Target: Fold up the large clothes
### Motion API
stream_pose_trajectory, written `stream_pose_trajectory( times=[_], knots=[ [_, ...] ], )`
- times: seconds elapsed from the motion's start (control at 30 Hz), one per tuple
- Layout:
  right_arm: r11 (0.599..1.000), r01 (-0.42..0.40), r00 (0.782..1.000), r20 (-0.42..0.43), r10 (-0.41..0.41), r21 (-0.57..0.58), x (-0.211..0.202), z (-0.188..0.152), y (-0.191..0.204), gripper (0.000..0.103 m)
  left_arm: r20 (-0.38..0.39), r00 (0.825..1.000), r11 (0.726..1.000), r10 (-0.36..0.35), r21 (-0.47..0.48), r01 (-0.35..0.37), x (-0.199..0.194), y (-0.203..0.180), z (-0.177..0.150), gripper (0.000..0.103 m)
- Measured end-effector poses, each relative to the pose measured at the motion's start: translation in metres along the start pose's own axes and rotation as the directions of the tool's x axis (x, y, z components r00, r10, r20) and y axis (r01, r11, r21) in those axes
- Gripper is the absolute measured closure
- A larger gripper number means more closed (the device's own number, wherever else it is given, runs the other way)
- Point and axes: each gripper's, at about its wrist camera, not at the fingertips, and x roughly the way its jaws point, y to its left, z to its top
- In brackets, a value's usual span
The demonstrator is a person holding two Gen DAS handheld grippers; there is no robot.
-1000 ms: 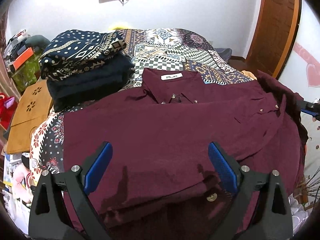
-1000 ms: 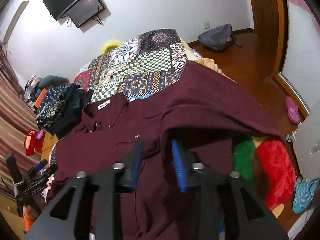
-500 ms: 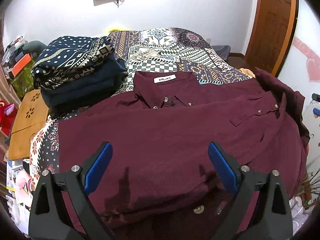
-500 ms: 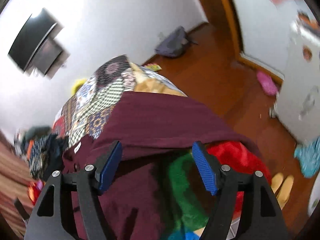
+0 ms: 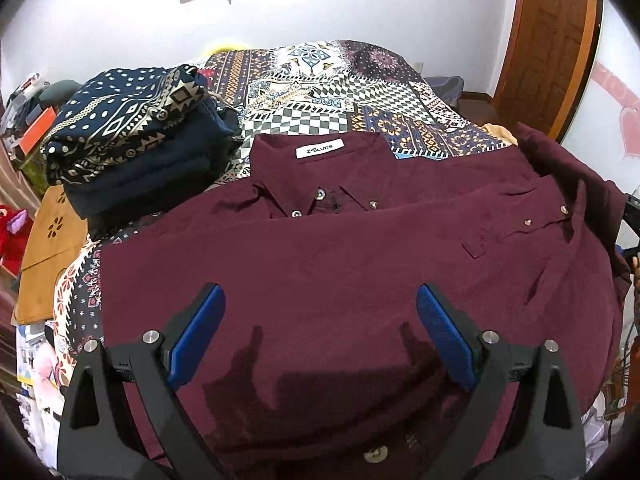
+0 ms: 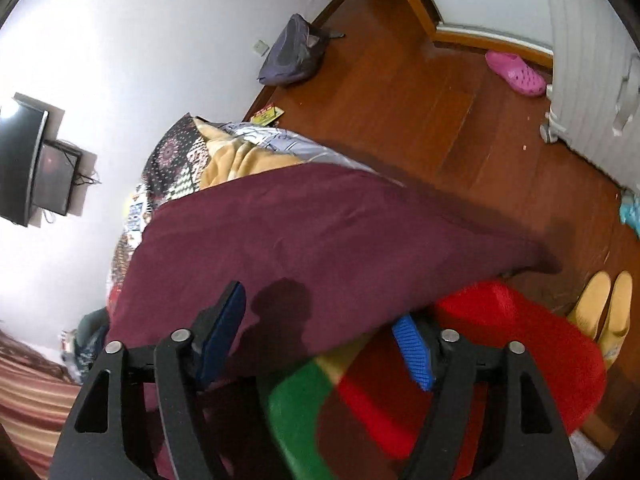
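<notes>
Lying flat across the patchwork bedspread (image 5: 320, 80), the maroon button-up shirt (image 5: 340, 272) has its collar and white label at 12 o'clock in the left wrist view, with one sleeve already laid across the chest toward 2 o'clock. The left gripper (image 5: 320, 332) hovers above the lower body panel with its blue pads spread wide, gripping nothing. The right gripper (image 6: 320, 332) is likewise spread; in the right wrist view one pad sits against the maroon cloth at 9 o'clock, the other is clear of it over a red and green mat (image 6: 500, 360) on the wooden floor. Shirt fabric overhangs the bed edge on that side.

Judgement: the side-fold step is in hand, between grasps. The next move likely calls for both grippers to close on the overhanging right edge or the hem and carry it inward, keeping the layer flat.

A stack of folded navy garments (image 5: 132, 136) sits at 10 o'clock, just beside the collar.
</notes>
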Motion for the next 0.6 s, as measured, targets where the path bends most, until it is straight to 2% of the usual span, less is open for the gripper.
stream_pose_trajectory(
  times=[0.07, 0.1, 0.17, 0.33, 0.43, 0.6],
  knots=[
    [1.000, 0.016, 1.000, 0.006, -0.016, 0.012, 0.004, 0.004, -0.001, 0.066, -0.004, 1.000, 1.000, -0.004, -0.002, 0.004, 0.002, -0.001, 0.000, 0.006],
    [1.000, 0.015, 1.000, 0.005, -0.015, 0.020, 0.005, 0.006, -0.003, 0.070, -0.005, 1.000, 1.000, -0.005, -0.004, 0.005, 0.003, 0.000, 0.000, 0.006],
    [1.000, 0.022, 1.000, 0.001, -0.022, 0.011, 0.004, 0.009, -0.003, 0.085, -0.007, 1.000, 1.000, -0.005, -0.005, 0.005, 0.004, 0.000, -0.001, 0.006],
    [0.996, 0.037, 0.998, 0.062, -0.032, -0.080, -0.017, 0.010, 0.018, 0.092, -0.002, 1.000, 1.000, -0.002, -0.013, 0.002, 0.003, 0.006, -0.003, 0.006],
    [0.991, 0.016, 0.994, 0.108, -0.002, -0.130, -0.034, 0.013, 0.039, 0.094, 0.005, 1.000, 1.000, -0.003, -0.030, 0.003, 0.001, 0.013, -0.004, 0.006],
    [0.963, -0.038, 0.979, 0.182, 0.090, -0.268, -0.071, 0.009, 0.098, 0.095, 0.025, 1.000, 0.998, -0.010, -0.055, 0.011, -0.007, 0.024, -0.007, 0.006]
  ],
)
